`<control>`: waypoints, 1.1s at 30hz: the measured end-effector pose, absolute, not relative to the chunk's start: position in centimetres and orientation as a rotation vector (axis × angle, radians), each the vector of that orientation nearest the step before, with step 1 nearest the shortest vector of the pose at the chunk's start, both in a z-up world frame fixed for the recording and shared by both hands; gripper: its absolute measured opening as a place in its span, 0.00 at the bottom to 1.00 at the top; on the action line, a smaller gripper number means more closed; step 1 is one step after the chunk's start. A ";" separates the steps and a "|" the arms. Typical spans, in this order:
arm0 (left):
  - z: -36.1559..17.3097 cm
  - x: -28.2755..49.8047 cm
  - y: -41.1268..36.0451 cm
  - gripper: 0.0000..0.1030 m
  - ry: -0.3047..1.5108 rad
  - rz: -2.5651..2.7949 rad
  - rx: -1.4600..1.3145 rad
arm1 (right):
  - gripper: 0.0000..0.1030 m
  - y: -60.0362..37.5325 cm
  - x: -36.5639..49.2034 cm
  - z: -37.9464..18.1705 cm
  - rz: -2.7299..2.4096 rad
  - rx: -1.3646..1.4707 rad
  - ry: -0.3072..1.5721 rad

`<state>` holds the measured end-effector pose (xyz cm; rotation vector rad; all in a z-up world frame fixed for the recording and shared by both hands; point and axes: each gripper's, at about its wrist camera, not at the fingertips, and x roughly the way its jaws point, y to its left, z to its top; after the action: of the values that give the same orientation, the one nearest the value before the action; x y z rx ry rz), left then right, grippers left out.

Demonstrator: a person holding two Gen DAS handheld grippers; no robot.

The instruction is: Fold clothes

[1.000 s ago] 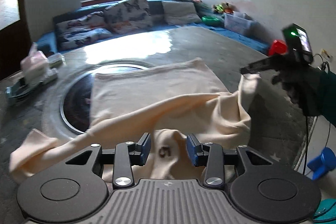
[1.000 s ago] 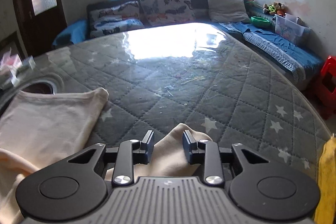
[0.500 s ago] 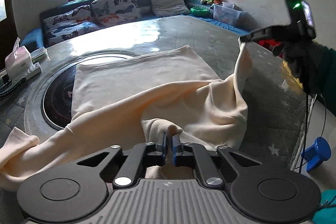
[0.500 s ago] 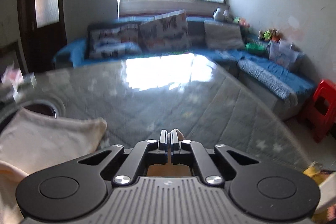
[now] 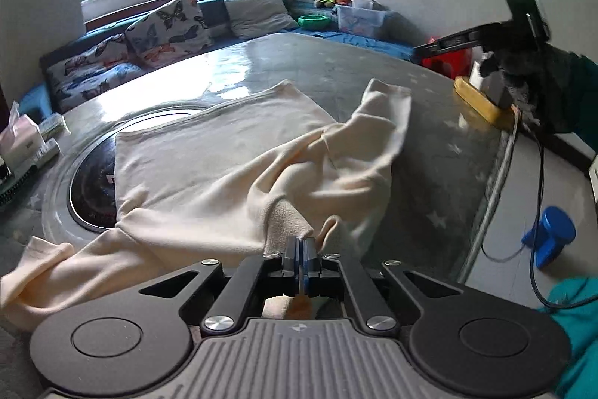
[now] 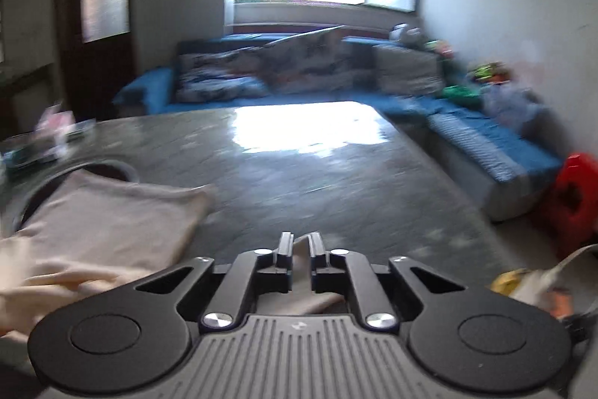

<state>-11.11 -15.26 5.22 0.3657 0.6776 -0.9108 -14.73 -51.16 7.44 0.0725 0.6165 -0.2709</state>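
Left gripper: clenched on the cream garment.
Right gripper: slightly parted, cloth between.
Risk: sleeve slips free, fold skews.

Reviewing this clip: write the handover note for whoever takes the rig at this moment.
Left gripper: shut on a bunched fold at the near edge of the cream sweatshirt.
Right gripper: jaws slightly parted with cloth between them. In the left view the right sleeve looks apart from it, so probably no grip.
The sweatshirt body is spread on the table; the other sleeve trails off to the left.
Done: laid out.
Left: fold in both sleeves, then the body.
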 end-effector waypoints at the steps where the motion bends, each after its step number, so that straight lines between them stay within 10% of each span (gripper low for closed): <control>1: 5.3 -11.1 -15.1 0.02 0.679 -0.907 0.372 | 0.19 -50.6 -14.4 7.2 -0.233 0.070 0.635; 15: 6.7 -10.8 -13.9 0.07 0.650 -0.870 0.362 | 0.36 -38.2 -13.1 5.8 0.375 -0.123 0.805; 21: 5.6 -10.2 -15.2 0.35 0.682 -0.888 0.354 | 0.24 -35.6 -13.2 4.4 0.409 -0.219 0.857; 24: 4.9 -9.8 -15.6 0.30 0.706 -0.900 0.360 | 0.09 -35.9 -13.4 4.2 0.411 -0.224 0.877; 26: 4.4 -9.6 -15.7 0.05 0.726 -0.898 0.371 | 0.08 -36.2 -14.0 4.6 0.423 -0.233 0.879; 33: 4.5 -11.2 -14.6 0.03 0.708 -1.018 0.376 | 0.10 -36.3 -15.9 5.3 0.489 -0.328 0.952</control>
<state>-11.17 -14.61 4.55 0.3762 0.7078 -1.0177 -15.89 -36.26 5.30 -0.3282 0.9518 0.4894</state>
